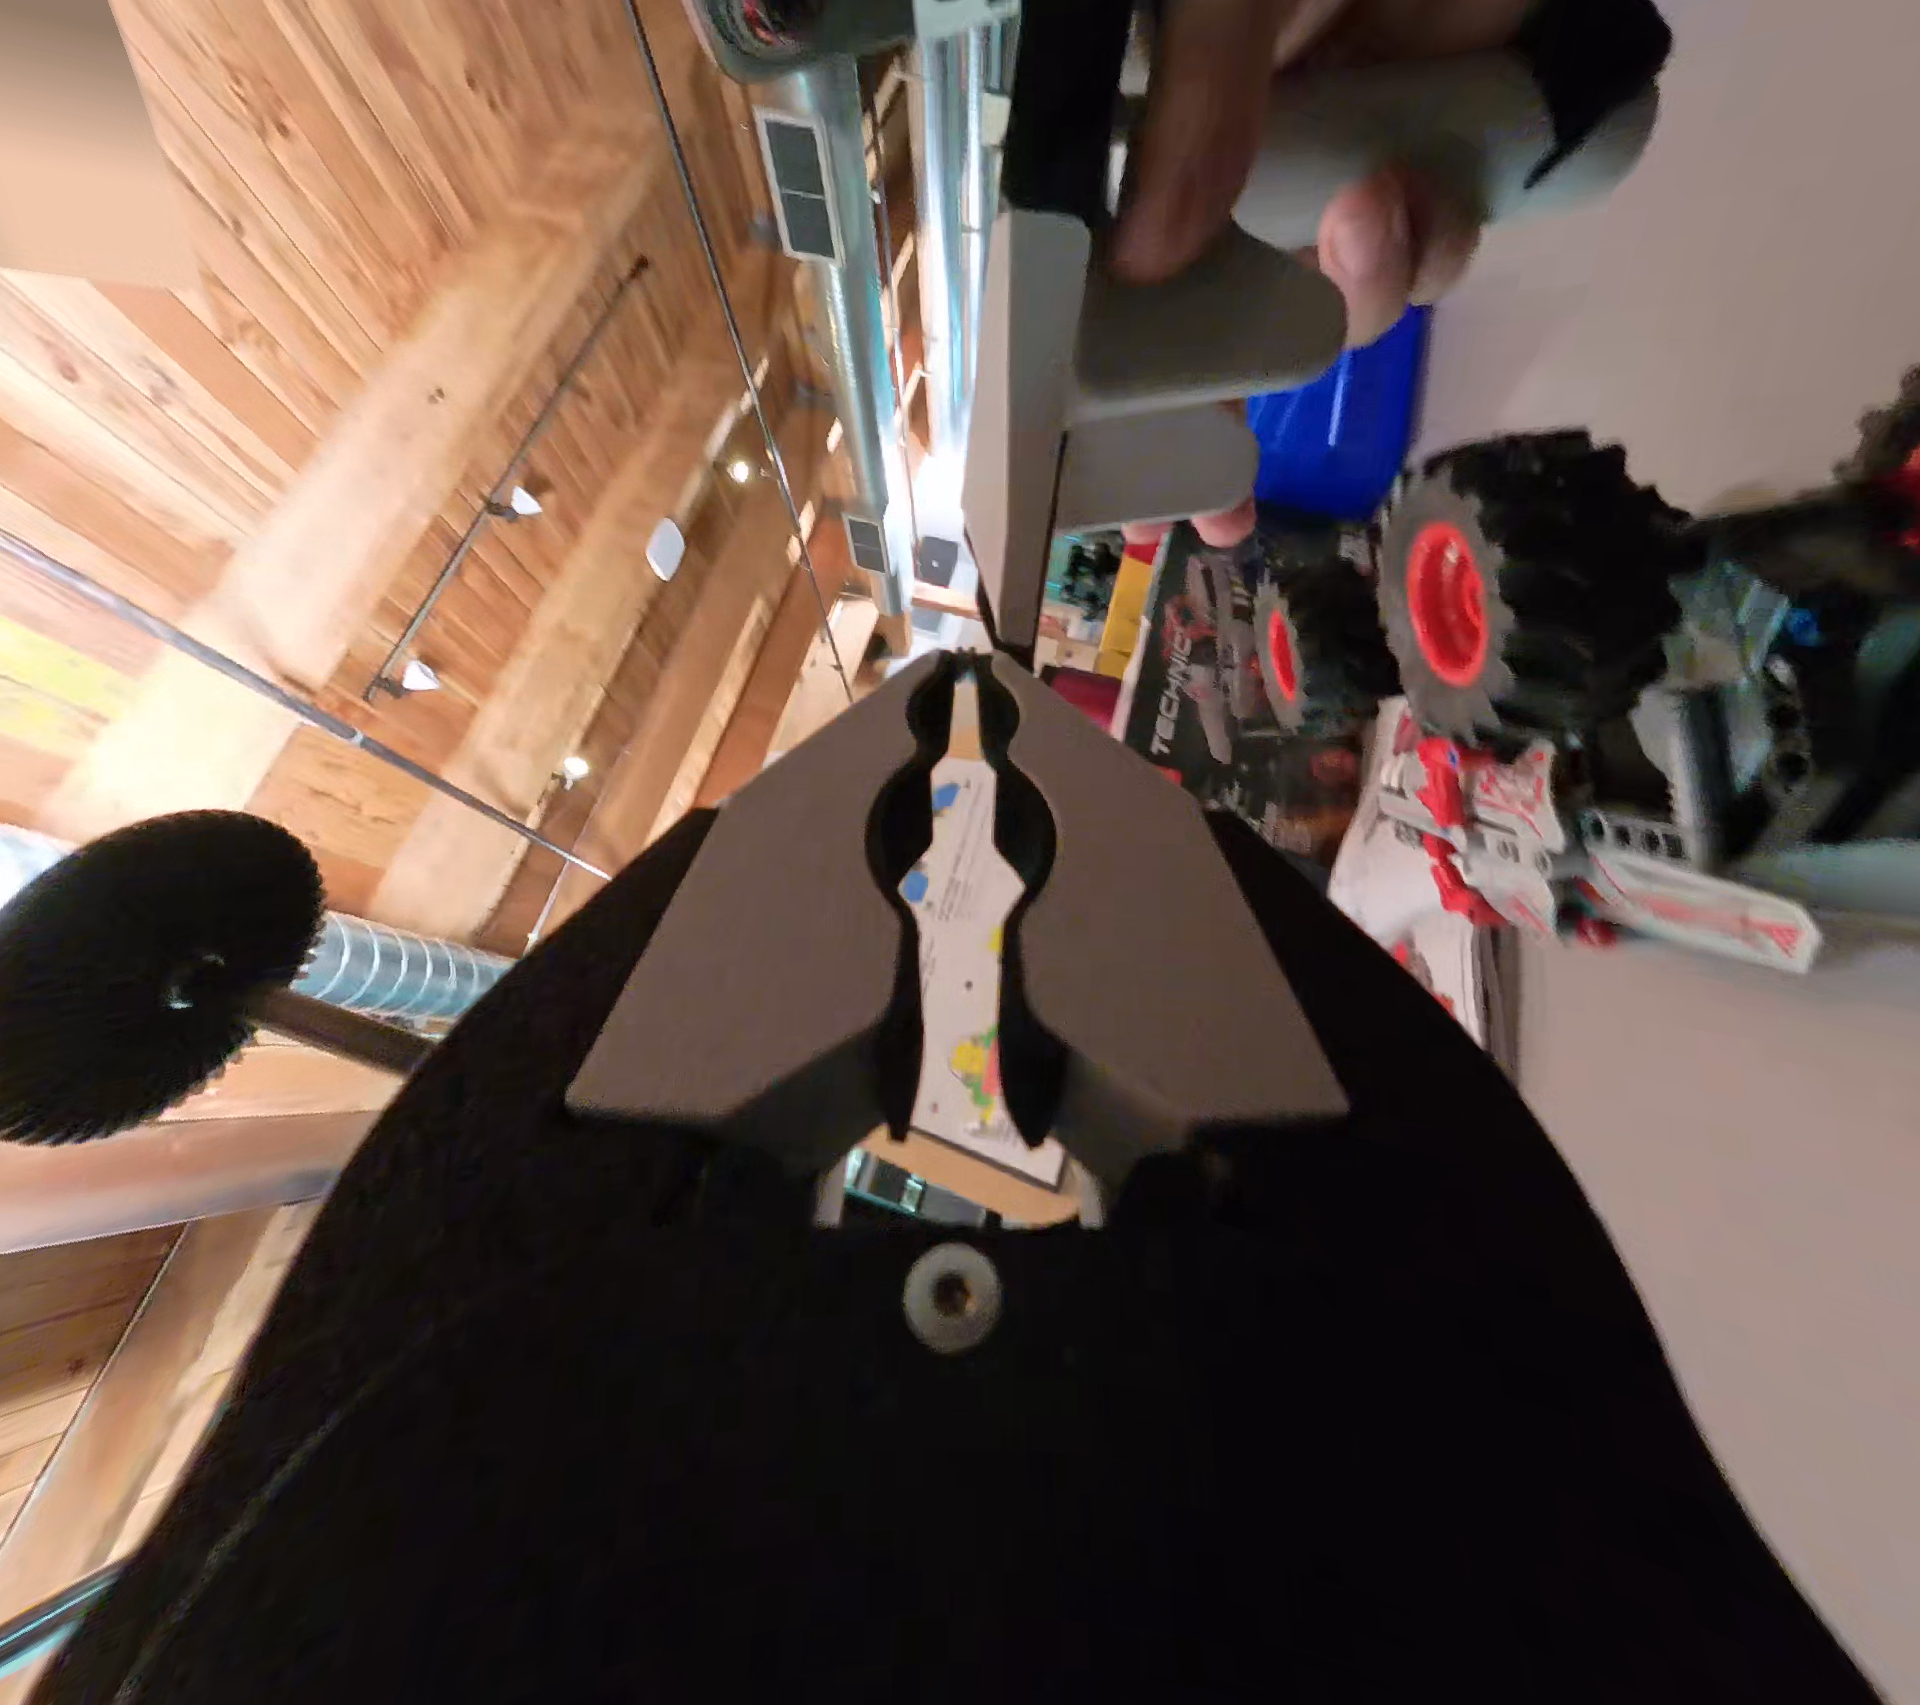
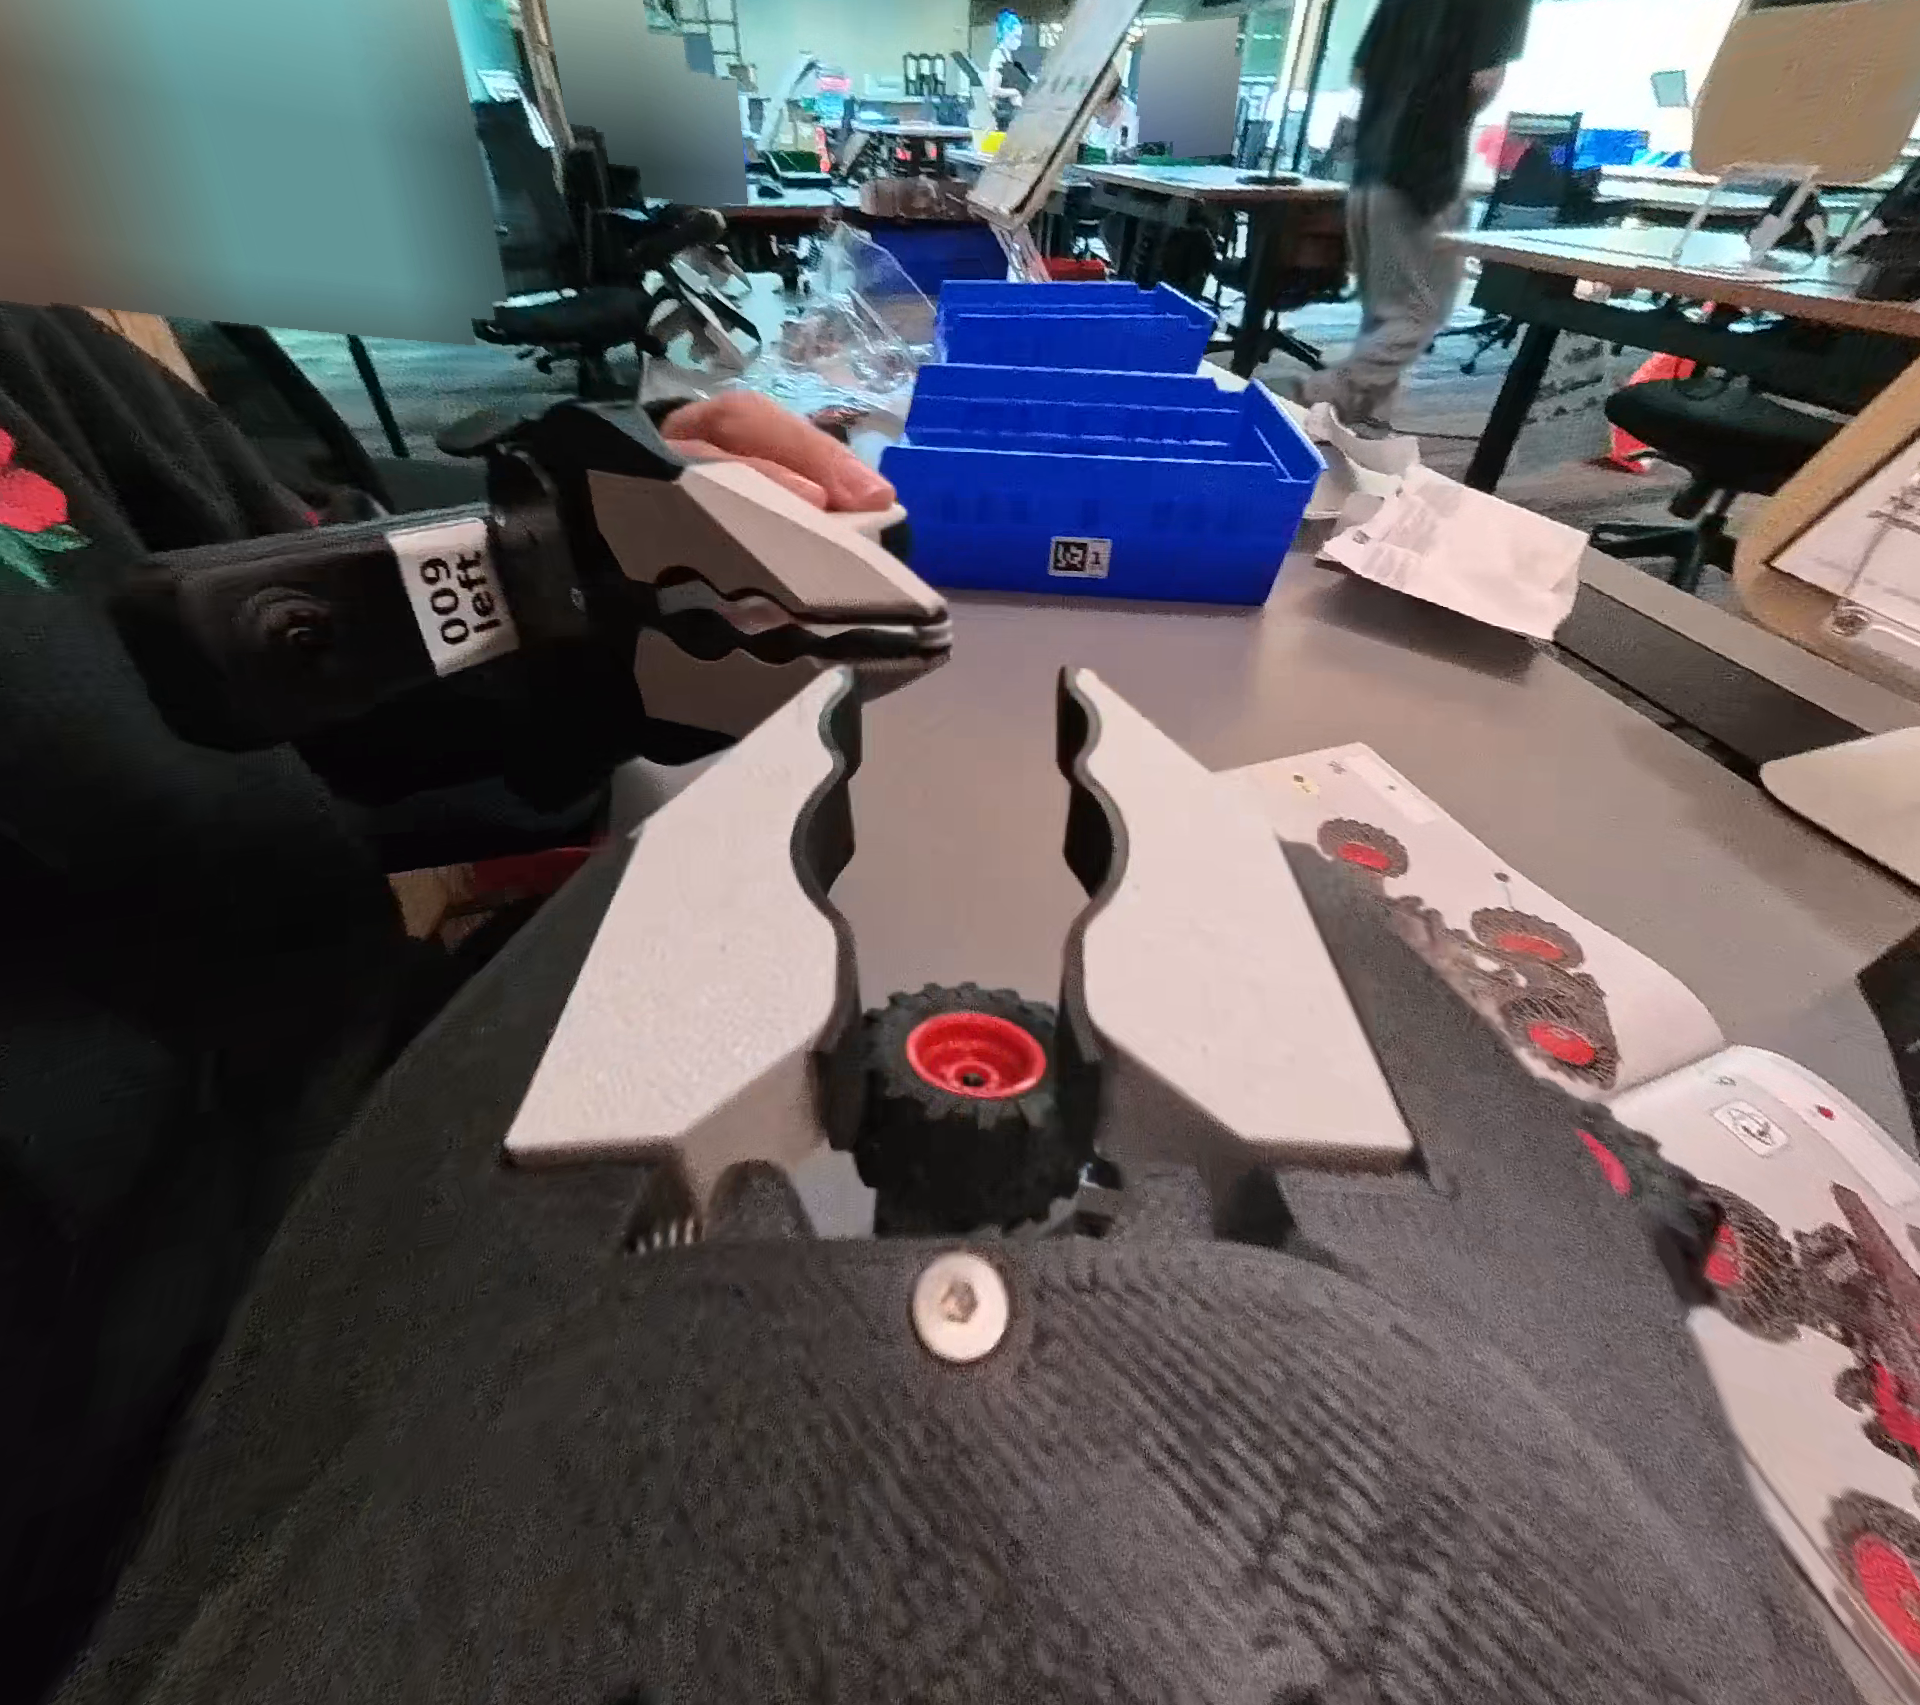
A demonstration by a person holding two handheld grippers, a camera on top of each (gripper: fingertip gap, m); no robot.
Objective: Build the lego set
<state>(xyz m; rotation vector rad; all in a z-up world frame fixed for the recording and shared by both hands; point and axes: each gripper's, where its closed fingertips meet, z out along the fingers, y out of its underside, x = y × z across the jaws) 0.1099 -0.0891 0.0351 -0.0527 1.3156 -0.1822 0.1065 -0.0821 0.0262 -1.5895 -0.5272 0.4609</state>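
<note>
My right gripper [image 2: 956, 691] is open, low over the grey table [image 2: 1351, 720]. A black wheel with a red hub [image 2: 971, 1084] shows in the gap near its finger bases; I cannot tell whether the fingers touch it. My left gripper [image 1: 964, 668] is shut with nothing visible between its tips. It is rolled on its side and also shows in the right wrist view [image 2: 935, 629], just left of the right gripper's tips. The grey monster truck model [image 1: 1714, 720] with red-hubbed wheels [image 1: 1455, 606] stands on the table. The right gripper [image 1: 1003, 606] appears beside it, held by a hand [image 1: 1299, 97].
Blue bins [image 2: 1091, 512] stand ahead on the table, with plastic bags [image 2: 852, 325] behind them and crumpled paper [image 2: 1455, 543] to the right. An open instruction booklet [image 2: 1455, 928] lies at the right. The set's box [image 1: 1195, 699] lies near the truck. A person [image 2: 1423, 201] stands far off. My left and right fingertips are right by each other.
</note>
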